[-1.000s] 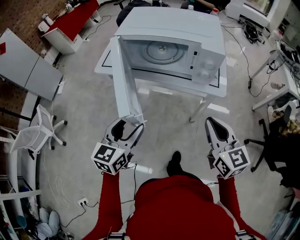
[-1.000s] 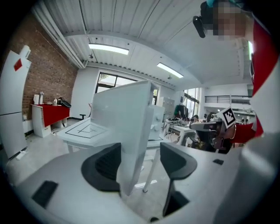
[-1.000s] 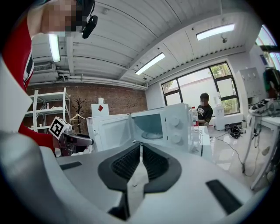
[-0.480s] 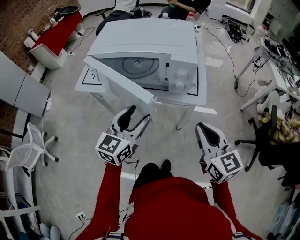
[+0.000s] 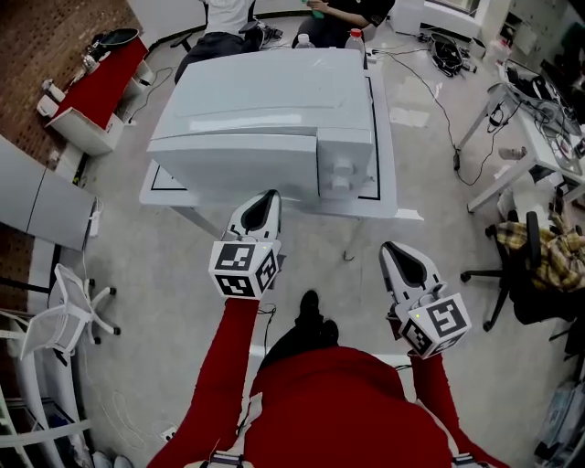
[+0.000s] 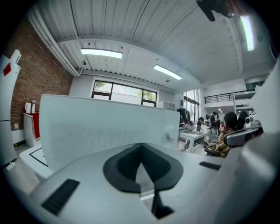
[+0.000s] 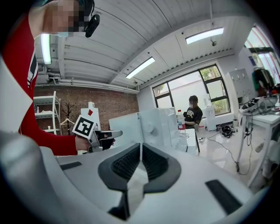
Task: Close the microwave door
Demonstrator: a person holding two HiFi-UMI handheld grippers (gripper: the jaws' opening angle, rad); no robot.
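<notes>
At centre-far of the scene, on a white counter [image 5: 382, 137]: microwave [image 5: 274, 91], door [image 5: 233, 174] swung to, front looking flush with the knob panel [image 5: 343, 169]. Latch engagement not confirmable from above.

Left hand-held gripper [image 5: 265, 199] at the door's near face, low and right of the door's middle. Jaws just closed, pads together, nothing between them. Touching or just short of the panel: cannot tell. Right hand-held gripper [image 5: 393, 251] held back to the right, well apart from the microwave, jaws also together and empty.

Handling, judged:
- Rigid hinged panel, light to swing, hinge on the left side; smooth painted face, likely slippery under the pads
- No grasp needed; a flat push with the closed tips, best near the free edge by the knob panel, far from the hinge
- Firm final press probably required for the catch; body heavy enough to stay put, though worth watching for a slide on the smooth counter

Surface and room:
- Counter little wider than the microwave, black line marked round its edge, two bottles [image 5: 356, 38] at the far side
- Grey floor [image 5: 183, 274], cables [image 5: 450, 50] far right, red table [image 5: 91, 82] far left, white chair [image 5: 64, 320] near left, black chair [image 5: 526, 265] right, seated person [image 5: 228, 14] beyond the counter
</notes>
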